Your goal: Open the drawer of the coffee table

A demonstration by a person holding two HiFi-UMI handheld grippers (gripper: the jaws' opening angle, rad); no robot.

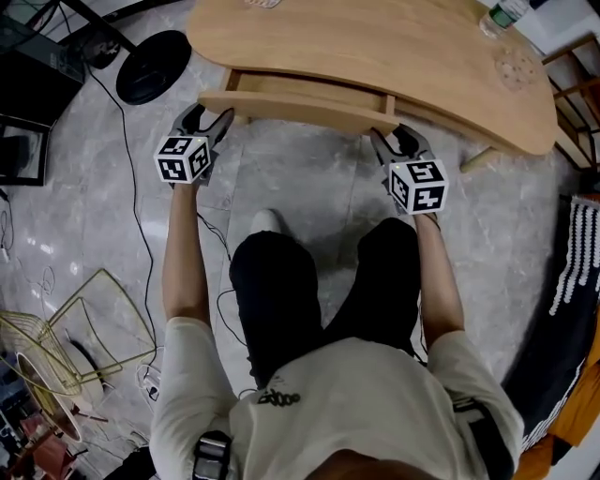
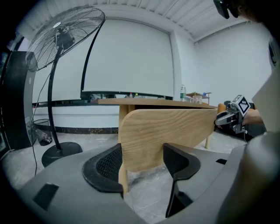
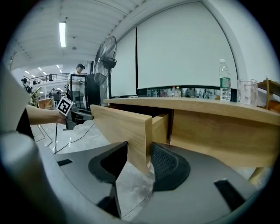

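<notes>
The light wooden coffee table (image 1: 375, 47) has its drawer front (image 1: 300, 108) pulled a little way out from under the top. My left gripper (image 1: 211, 117) holds the left end of that panel and my right gripper (image 1: 394, 136) the right end. In the left gripper view the panel (image 2: 166, 131) sits between the pads of my left gripper (image 2: 142, 164), which press on it. In the right gripper view the panel's end (image 3: 120, 127) is pinched by my right gripper (image 3: 140, 159), and the drawer's side wall (image 3: 159, 127) shows behind it.
A standing fan's round base (image 1: 153, 66) stands on the floor left of the table. A water bottle (image 1: 502, 14) and a glass (image 1: 516, 67) stand on the table's right end. A gold wire frame (image 1: 56, 347) and a cable (image 1: 136, 216) lie at the left. My legs are below the drawer.
</notes>
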